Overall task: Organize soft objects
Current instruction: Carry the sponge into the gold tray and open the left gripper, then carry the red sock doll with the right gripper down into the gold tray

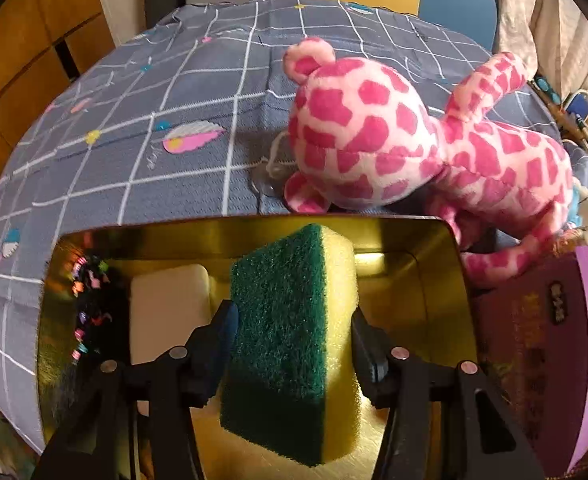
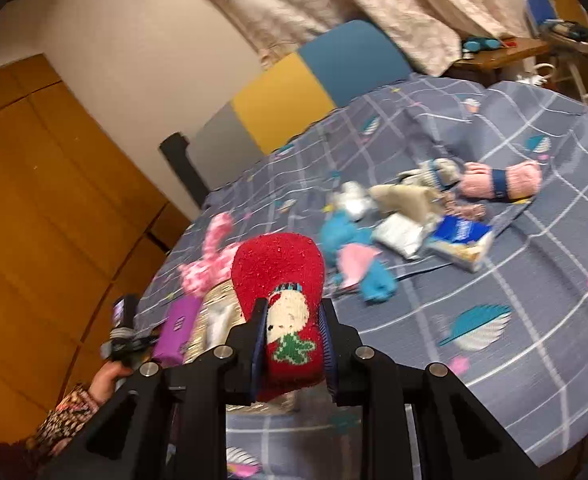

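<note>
My left gripper [image 1: 294, 320] is shut on a green-and-yellow sponge [image 1: 290, 340] and holds it upright over a shiny gold tin [image 1: 426, 288]. A white sponge [image 1: 166, 304] lies inside the tin at the left. A pink spotted plush toy [image 1: 406, 144] lies on the bed just beyond the tin; it also shows in the right wrist view [image 2: 210, 260]. My right gripper [image 2: 292, 336] is shut on a red fuzzy sock [image 2: 282, 280] with a snowman motif, held above the bed.
The bed has a grey-blue checked cover [image 1: 154, 92]. A purple box [image 1: 550, 344] stands right of the tin. A pile of soft things [image 2: 414, 208] lies mid-bed: a blue plush [image 2: 358, 256], pink yarn [image 2: 502, 180], tissue packs [image 2: 462, 240]. Wooden cabinets [image 2: 34, 200] stand at the left.
</note>
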